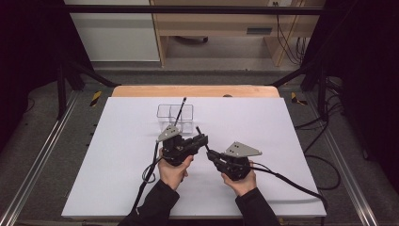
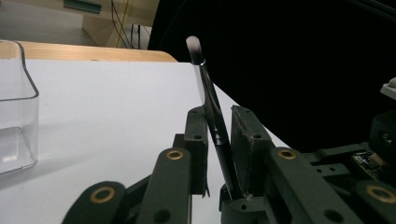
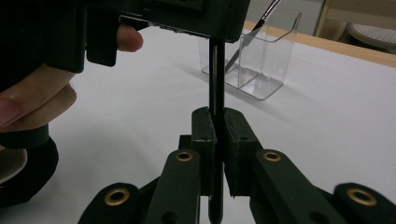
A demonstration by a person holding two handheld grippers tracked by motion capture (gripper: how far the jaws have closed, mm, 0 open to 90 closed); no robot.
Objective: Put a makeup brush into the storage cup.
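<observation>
Brush [image 2: 215,126], slim and black-handled, held low above the white table [image 1: 117,155] between both grippers: right gripper [image 3: 217,123] jaws pinching its handle, left gripper [image 2: 219,135] jaws spread loosely round it, near clear container [image 1: 175,114].

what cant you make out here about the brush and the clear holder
- Brush lower end: right gripper view, cut off by the bottom edge.
- Brush upper part: right gripper view, hidden behind the left hand-held gripper.
- Clear holder: left gripper view, cut off by the left edge.
</observation>
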